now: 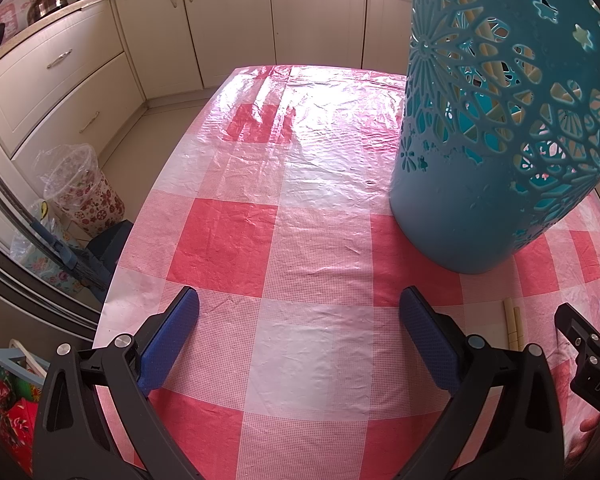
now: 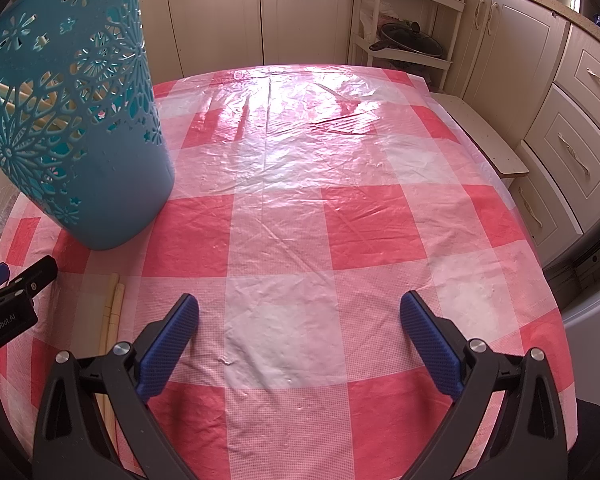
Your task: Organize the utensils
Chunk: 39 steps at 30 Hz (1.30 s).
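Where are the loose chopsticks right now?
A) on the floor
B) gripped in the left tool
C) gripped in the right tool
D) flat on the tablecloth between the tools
D: the chopsticks lie flat on the tablecloth near the blue holder, while both tools are open and empty.

Two wrist fisheyes low over the checked tablecloth (image 1: 312, 240), side by side, facing the cabinets, sharing the blue holder (image 1: 500, 120) and chopsticks (image 2: 112, 308).

Cream kitchen cabinets (image 2: 548, 92), beige floor (image 1: 156, 120), checked tablecloth (image 2: 300, 220)
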Available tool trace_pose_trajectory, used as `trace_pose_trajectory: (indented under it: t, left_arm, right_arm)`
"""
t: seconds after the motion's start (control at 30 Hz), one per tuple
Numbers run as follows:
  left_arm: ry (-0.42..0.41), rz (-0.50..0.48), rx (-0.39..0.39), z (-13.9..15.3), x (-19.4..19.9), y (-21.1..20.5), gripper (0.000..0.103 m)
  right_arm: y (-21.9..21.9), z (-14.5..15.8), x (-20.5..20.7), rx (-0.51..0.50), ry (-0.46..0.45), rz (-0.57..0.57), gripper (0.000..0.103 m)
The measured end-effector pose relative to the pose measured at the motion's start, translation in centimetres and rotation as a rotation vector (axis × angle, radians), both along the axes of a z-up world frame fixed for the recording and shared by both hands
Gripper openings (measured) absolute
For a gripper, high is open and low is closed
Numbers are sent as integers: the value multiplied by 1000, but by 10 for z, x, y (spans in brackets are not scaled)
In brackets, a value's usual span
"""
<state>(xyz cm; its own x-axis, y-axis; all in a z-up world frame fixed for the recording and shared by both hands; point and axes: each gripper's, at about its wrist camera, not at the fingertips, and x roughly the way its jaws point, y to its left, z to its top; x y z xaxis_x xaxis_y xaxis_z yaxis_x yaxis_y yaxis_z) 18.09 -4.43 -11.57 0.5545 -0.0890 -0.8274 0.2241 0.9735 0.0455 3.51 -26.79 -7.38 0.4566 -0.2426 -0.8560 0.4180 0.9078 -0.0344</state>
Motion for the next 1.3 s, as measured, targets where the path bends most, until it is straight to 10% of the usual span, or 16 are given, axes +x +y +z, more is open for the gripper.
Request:
trace_pose_trajectory:
  t: [1.3]
  left_arm:
    - [0,0,0,0,0,0,96]
  right_arm:
    - [-4,0,5,10,17,47,96]
